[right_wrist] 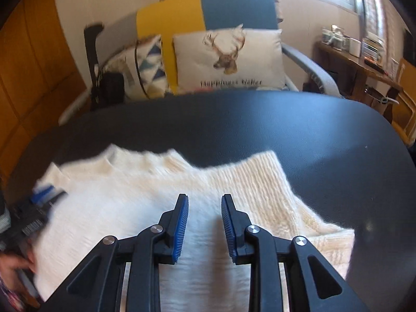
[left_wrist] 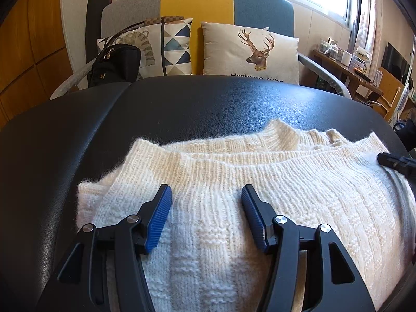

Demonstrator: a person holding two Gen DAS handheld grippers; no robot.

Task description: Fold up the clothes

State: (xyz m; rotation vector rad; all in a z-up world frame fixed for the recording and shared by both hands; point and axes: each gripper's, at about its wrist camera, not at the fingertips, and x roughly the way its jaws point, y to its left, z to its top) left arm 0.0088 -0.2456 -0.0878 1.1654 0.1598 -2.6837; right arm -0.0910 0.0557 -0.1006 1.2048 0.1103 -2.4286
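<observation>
A cream knitted sweater (left_wrist: 234, 182) lies folded on the black leather tabletop (left_wrist: 182, 109), its ribbed hem layers toward the far side. My left gripper (left_wrist: 206, 188) hovers over the sweater's left part, jaws wide open with only knit beneath them. My right gripper (right_wrist: 204, 197) is over the sweater (right_wrist: 130, 202) on its right part, jaws a narrow gap apart and nothing pinched between them. The right wrist view is blurred by motion. One black finger (left_wrist: 395, 165) of the right gripper shows at the sweater's right edge in the left wrist view.
Behind the table stands a grey, yellow and blue sofa (left_wrist: 197, 2) with a deer cushion (left_wrist: 249, 52), a patterned cushion (left_wrist: 171, 44) and a black bag (left_wrist: 114, 65). A wooden side table (left_wrist: 345, 70) with small items is at the right. A hand (right_wrist: 15, 262) shows at the lower left.
</observation>
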